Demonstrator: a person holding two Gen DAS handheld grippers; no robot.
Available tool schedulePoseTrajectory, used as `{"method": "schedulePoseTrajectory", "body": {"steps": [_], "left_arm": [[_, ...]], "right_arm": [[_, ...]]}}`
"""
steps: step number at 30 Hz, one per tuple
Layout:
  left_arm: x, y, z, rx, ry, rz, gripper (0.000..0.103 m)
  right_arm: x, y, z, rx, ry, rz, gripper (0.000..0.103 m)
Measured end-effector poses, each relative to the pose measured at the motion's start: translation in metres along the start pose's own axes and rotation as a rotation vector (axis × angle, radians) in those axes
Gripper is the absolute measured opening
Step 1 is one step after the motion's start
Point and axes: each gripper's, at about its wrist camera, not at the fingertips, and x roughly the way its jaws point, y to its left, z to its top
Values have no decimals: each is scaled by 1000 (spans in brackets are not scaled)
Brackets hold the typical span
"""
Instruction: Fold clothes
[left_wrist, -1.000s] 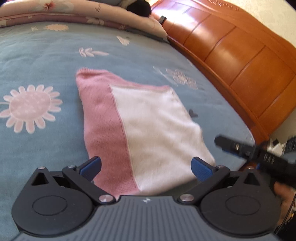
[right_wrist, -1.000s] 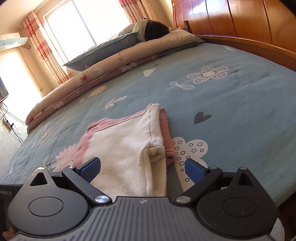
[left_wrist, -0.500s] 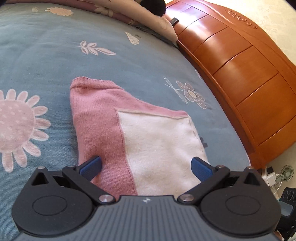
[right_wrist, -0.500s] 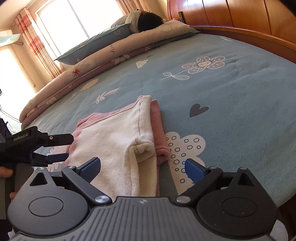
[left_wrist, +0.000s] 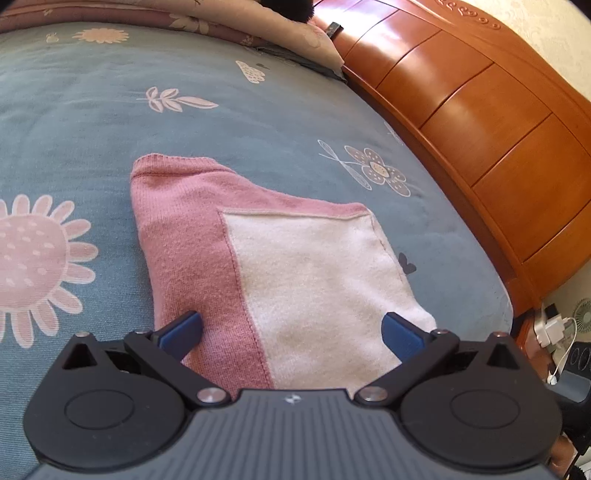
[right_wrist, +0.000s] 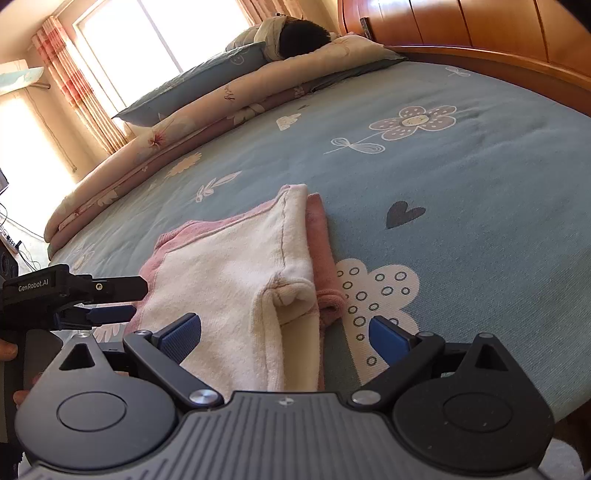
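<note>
Two claws, left claw (left_wrist: 291, 330) and right claw (right_wrist: 284, 334), hover spread apart, gripping nothing, over the near edge of the pink-and-white garment (left_wrist: 295, 266), lying partly folded on the bed (left_wrist: 92, 110). Next likely means pinching that edge and folding it far.

We count: one folded garment (left_wrist: 266, 258), pink and white. Two grippers, left (left_wrist: 291, 332) and right (right_wrist: 284, 334). One bedspread (right_wrist: 480, 206). One wooden headboard (left_wrist: 480, 96). One rolled quilt (right_wrist: 221, 99). One pillow (right_wrist: 192, 85). One window (right_wrist: 166, 33).
</note>
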Motion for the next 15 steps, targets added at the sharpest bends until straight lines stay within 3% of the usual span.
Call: {"method": "schedulePoseTrajectory", "body": {"steps": [5, 9, 15], "left_arm": [[-22, 4, 1, -9, -35, -10, 102], [-28, 34, 4, -133, -39, -10, 102], [-11, 65, -1, -264, 21, -46, 102]], "right_arm": [[1, -10, 9, 59, 6, 83, 99], [8, -25, 24, 136, 20, 152, 100], [33, -49, 46, 214, 75, 163, 100]]}}
